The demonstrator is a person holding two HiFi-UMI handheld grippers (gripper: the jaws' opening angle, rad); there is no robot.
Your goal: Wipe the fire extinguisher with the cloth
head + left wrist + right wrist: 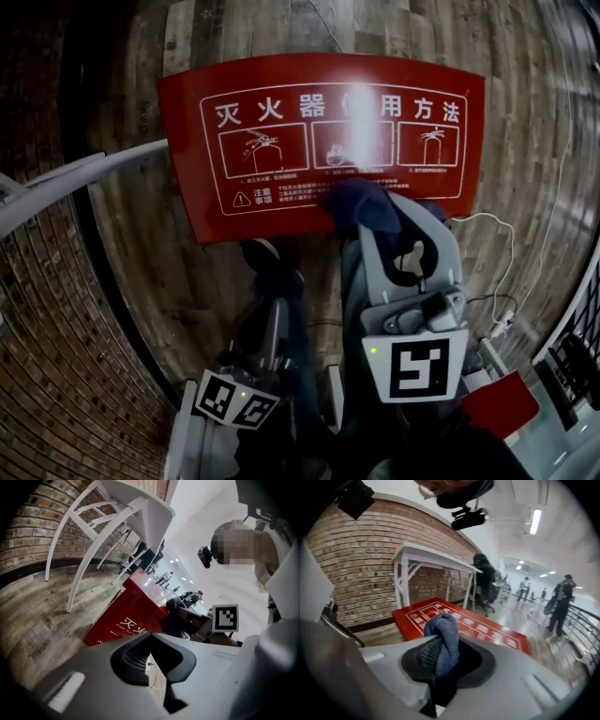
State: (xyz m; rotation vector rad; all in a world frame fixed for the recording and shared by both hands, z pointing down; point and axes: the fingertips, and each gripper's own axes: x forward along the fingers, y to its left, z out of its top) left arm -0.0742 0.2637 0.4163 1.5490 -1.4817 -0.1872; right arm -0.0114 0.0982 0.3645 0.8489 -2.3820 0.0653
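1. Wood-plank flooring (141,244) is seen across the head view. It is bordered by a red-brown brick wall (52,394) at lower left. The tubular frame of a white table (84,173) enters from the left edge.
2. Task object: a flat red fire extinguisher box with white Chinese lettering and three white pictograms (281,89) is laid on the floor, upper centre of the head view. Glare is noted on its top face, right of centre.
3. Right gripper (367,217): recorded at centre frame, pointed at the box's lower edge. Its jaws are clamped partway closed on a bunched dark blue cloth (361,202). In the right gripper view the cloth is pinched between the pads and bulges above them.
4. The cloth is seen over the lower edge of the box, below the middle pictogram. In the left gripper view it appears to rest on that edge.
5. Left gripper (265,262): recorded lower left of centre, just short of the box and not touching it. In the left gripper view its jaws are held a narrow slit apart with nothing gripped; only floor is visible through the slit.
6. Black-and-white square-marker cubes are noted on both grippers along the bottom of the head view.
7. Background, right gripper view: a long bright hall with ceiling lights is recorded, and standing people (562,602) are seen at far right.
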